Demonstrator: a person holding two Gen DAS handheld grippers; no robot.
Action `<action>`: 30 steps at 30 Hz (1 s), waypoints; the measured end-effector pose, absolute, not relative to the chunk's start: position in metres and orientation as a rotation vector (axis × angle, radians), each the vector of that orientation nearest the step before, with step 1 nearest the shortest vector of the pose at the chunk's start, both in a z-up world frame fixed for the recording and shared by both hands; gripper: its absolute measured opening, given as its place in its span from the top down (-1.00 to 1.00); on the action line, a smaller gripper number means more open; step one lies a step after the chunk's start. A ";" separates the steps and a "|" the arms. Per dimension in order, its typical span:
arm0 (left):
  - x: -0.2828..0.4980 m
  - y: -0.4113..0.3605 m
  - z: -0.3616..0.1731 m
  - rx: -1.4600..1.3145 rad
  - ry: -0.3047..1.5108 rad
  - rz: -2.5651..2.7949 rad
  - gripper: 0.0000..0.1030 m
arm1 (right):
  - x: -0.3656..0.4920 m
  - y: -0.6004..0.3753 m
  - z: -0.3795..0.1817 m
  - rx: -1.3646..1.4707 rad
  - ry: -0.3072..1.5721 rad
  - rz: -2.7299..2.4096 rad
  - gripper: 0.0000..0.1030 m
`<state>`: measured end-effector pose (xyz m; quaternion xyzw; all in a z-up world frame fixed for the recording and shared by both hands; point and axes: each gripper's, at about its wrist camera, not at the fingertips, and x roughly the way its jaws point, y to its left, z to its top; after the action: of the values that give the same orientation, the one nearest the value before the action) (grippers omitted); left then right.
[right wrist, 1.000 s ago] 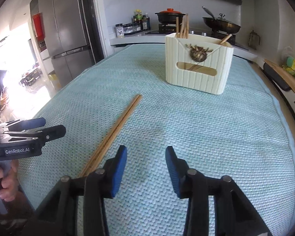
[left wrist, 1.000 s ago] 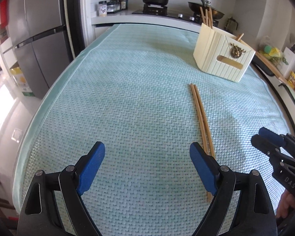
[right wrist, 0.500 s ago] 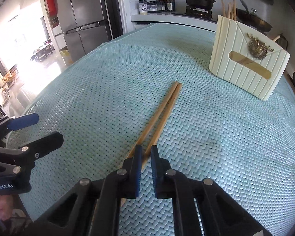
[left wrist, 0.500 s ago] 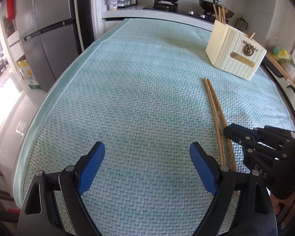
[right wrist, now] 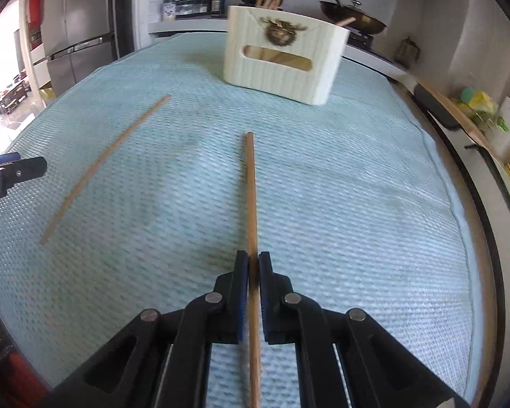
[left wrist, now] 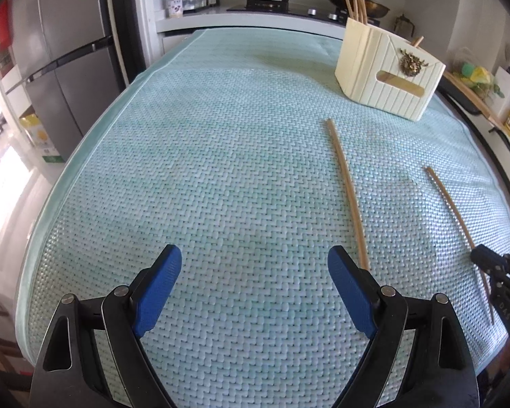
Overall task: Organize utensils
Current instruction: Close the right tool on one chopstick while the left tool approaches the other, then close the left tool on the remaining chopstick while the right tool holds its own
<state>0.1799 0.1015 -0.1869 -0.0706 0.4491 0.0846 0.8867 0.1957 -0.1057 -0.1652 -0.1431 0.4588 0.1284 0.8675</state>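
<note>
Right gripper (right wrist: pixel 253 265) has just clamped tight on one chopstick (right wrist: pixel 251 197) and pulled it away from its mate (left wrist: pixel 346 187), which lies alone on the green mat (left wrist: pixel 221 156). Left gripper (left wrist: pixel 255 272) gapes wide, empty. Holder (right wrist: pixel 282 57) next, likely.

Right claw (right wrist: pixel 253 268) clamped shut, pointing downward; left claw (left wrist: pixel 255 272) spread wide, empty.

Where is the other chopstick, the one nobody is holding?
The loose chopstick lies flat on the green mat, left of the one pinched in the right tongs, nearer the left tongs.
</note>
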 end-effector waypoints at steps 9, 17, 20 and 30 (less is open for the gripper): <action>0.194 0.080 -0.180 -0.127 0.940 0.082 -0.73 | 0.198 -0.154 -0.137 -0.158 0.928 0.281 0.58; 0.228 0.080 -0.185 -0.117 1.004 0.035 -0.72 | 0.240 -0.156 -0.149 -0.175 0.987 0.284 0.47; 0.244 0.081 -0.192 -0.113 1.029 0.029 -0.72 | 0.250 -0.158 -0.161 -0.171 1.032 0.286 0.41; 0.301 0.065 -0.201 -0.026 1.051 0.030 -0.42 | 0.295 -0.150 -0.174 -0.181 1.040 0.329 0.45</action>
<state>0.3010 0.0652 -0.2013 -0.0126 0.5015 0.0142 0.8650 0.2954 -0.1496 -0.1739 -0.0861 0.4938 0.1563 0.8511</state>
